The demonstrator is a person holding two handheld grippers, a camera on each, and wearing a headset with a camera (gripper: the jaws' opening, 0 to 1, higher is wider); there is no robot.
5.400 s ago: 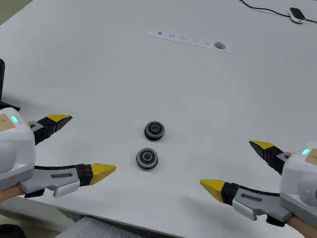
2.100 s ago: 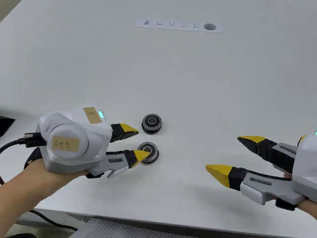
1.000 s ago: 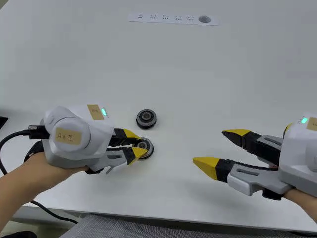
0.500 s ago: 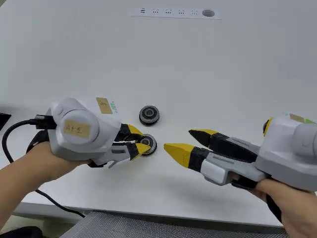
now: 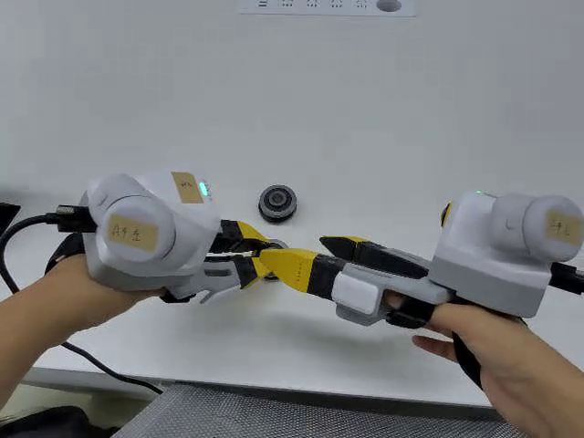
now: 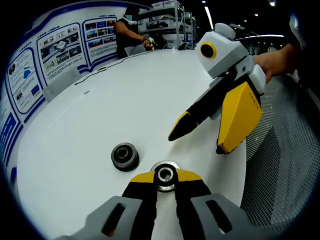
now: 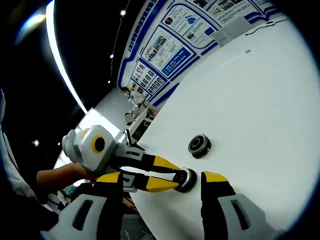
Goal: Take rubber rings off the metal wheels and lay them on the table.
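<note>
Two small metal wheels with black rubber rings are in play. My left gripper [image 5: 263, 254] [image 6: 165, 173] is shut on the near wheel [image 6: 165, 179] [image 5: 275, 245] [image 7: 188, 180], its yellow tips pinching the rim at or just above the white table [image 5: 383, 137]. The far wheel [image 5: 277, 203] [image 6: 125, 155] [image 7: 199, 145] lies flat a short way behind it. From the right comes my right gripper [image 5: 299, 248] [image 7: 162, 176], open. Its jaws straddle the held wheel and the left gripper's tips, and I cannot tell whether they touch. In the left gripper view the right gripper [image 6: 200, 135] hangs open just beyond the held wheel.
A white power strip [image 5: 328, 5] lies at the table's far edge. A black cable [image 5: 36, 228] trails from the left gripper. The table's near edge runs under both hands, with grey mesh [image 5: 274, 415] below it. People stand far off [image 6: 131, 30].
The right gripper has swung left and forward until its open jaws reach the wheel in the left gripper. The left gripper stays shut on that wheel, and the far wheel has not moved.
</note>
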